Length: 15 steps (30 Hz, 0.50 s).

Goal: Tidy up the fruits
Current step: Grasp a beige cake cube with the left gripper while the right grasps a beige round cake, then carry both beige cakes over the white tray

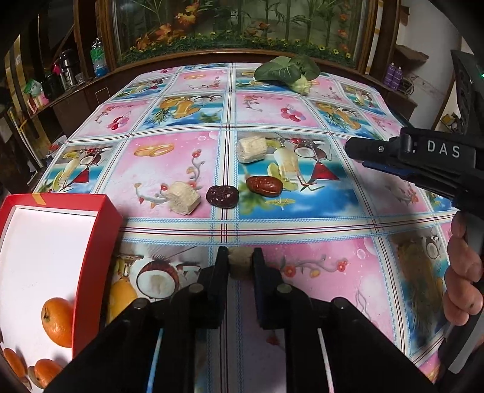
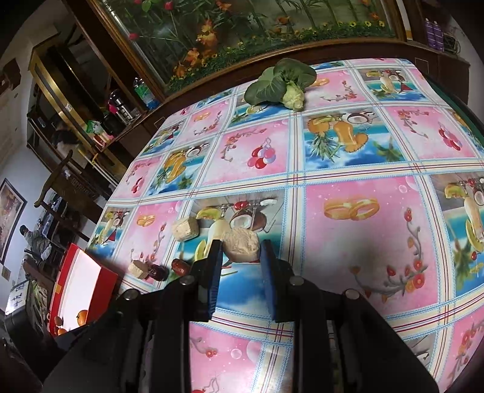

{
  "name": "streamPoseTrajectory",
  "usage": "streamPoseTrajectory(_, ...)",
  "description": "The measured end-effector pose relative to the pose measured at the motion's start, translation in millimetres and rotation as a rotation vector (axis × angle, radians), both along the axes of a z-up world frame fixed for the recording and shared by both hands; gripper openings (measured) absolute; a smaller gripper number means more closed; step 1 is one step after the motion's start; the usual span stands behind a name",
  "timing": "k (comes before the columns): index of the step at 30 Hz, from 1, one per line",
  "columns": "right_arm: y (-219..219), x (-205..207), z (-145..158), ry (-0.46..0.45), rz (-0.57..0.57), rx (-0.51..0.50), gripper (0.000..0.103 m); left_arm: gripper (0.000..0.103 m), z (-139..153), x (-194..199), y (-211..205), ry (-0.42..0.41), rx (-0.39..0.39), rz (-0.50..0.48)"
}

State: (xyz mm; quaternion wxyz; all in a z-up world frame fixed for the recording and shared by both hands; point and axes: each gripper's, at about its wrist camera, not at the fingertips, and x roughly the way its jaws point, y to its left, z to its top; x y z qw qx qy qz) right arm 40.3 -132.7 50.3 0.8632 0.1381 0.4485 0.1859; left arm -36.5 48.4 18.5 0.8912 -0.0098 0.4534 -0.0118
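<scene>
My left gripper (image 1: 240, 261) is shut on a beige chunk (image 1: 240, 264), held above the tablecloth right of the red box (image 1: 93, 241), which holds oranges (image 1: 57, 322). On the table lie two beige chunks (image 1: 183, 198) (image 1: 252, 148), a dark date (image 1: 222, 196) and a red date (image 1: 264, 186). My right gripper (image 2: 241, 252) is shut on another beige chunk (image 2: 242, 245) above the table; it shows at the right edge of the left wrist view (image 1: 348, 148). The right wrist view also shows a chunk (image 2: 185, 228), another chunk (image 2: 138, 269), both dates (image 2: 158, 272) (image 2: 180, 266) and the box (image 2: 69, 272).
A leafy green vegetable (image 1: 287, 72) lies at the table's far edge, below a framed flower display (image 1: 236, 27). Shelves with bottles (image 1: 60, 72) stand left of the table. The table (image 1: 317, 266) has a fruit-patterned pink and blue cloth.
</scene>
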Motion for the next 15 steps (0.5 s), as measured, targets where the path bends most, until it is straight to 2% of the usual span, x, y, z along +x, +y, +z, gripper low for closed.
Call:
streamPoseTrajectory(2, 3, -1, 0, -0.003, 0.012, -0.004, 0.027, 0.013, 2, -3, -1, -0.010, 0.010, 0.010)
streamPoseTrajectory(15, 26, -13, 0, -0.033, 0.081, -0.055, 0.028, 0.013, 53, -43, -13, -0.217, 0.159, 0.043)
